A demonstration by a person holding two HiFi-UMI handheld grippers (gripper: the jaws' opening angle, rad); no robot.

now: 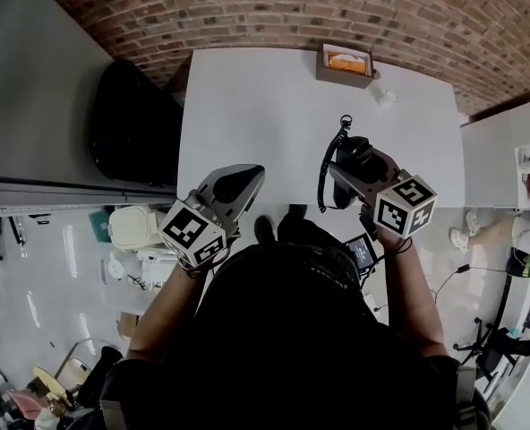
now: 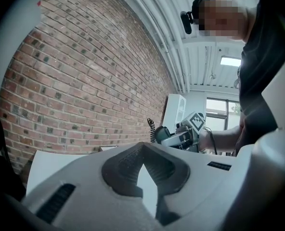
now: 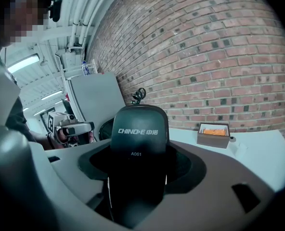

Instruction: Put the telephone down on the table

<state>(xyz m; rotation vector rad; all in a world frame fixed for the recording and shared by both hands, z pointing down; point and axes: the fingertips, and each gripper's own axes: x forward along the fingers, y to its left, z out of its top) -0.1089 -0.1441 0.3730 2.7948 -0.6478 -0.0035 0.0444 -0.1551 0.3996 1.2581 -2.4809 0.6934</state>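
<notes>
The black plastic telephone handset (image 3: pixel 138 143), coiled cord (image 1: pixel 322 176) dangling, is clamped in the right gripper (image 1: pixel 354 176) over the white table (image 1: pixel 247 106), right of centre. The left gripper (image 1: pixel 240 186), lower left, is pinched together on nothing. Best now: lower it level, cord slack, well short of the small brown box (image 1: pixel 344 63), then release.

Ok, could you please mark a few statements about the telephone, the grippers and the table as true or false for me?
1. The right gripper holds the black telephone. True.
2. The left gripper has its jaws on the coiled cord. False: its jaws are together on nothing; the cord hangs from the telephone.
3. A small box with orange contents stands at the far edge of the table. True.
4. The telephone lies flat on the table. False: it is clamped in the right gripper.
</notes>
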